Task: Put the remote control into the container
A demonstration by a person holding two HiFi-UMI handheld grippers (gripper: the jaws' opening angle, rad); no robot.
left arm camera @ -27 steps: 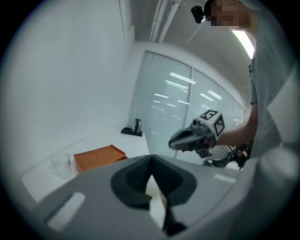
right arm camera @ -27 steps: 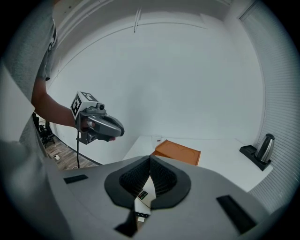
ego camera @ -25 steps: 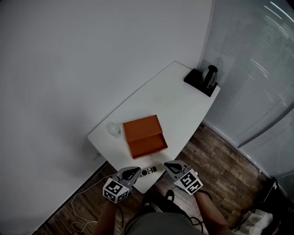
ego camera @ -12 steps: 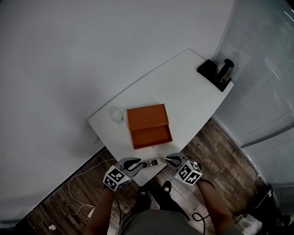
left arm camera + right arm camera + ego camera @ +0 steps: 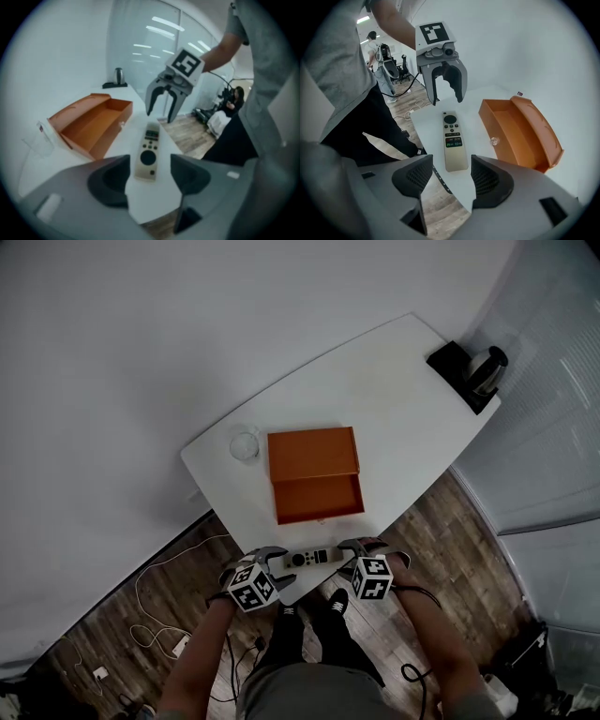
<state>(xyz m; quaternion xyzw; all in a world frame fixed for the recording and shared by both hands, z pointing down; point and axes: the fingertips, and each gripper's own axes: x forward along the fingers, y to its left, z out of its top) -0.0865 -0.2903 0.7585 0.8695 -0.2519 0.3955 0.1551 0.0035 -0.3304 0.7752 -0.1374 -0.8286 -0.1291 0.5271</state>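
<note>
While the remote control (image 5: 311, 558) lay at the near edge of the surface (image 5: 394, 399), by the container (image 5: 314, 486), the jaws of the left gripper (image 5: 277, 567) and right gripper (image 5: 349, 557) had just been opened wide, with nothing held. It was judged light, stiff and slippery, best pinched across its long sides.

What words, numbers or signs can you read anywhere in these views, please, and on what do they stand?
No words or numbers can be read.
Remote control: coloured button labels, too small to read.
Left gripper and right gripper: square marker patterns only, no lettering.
</note>
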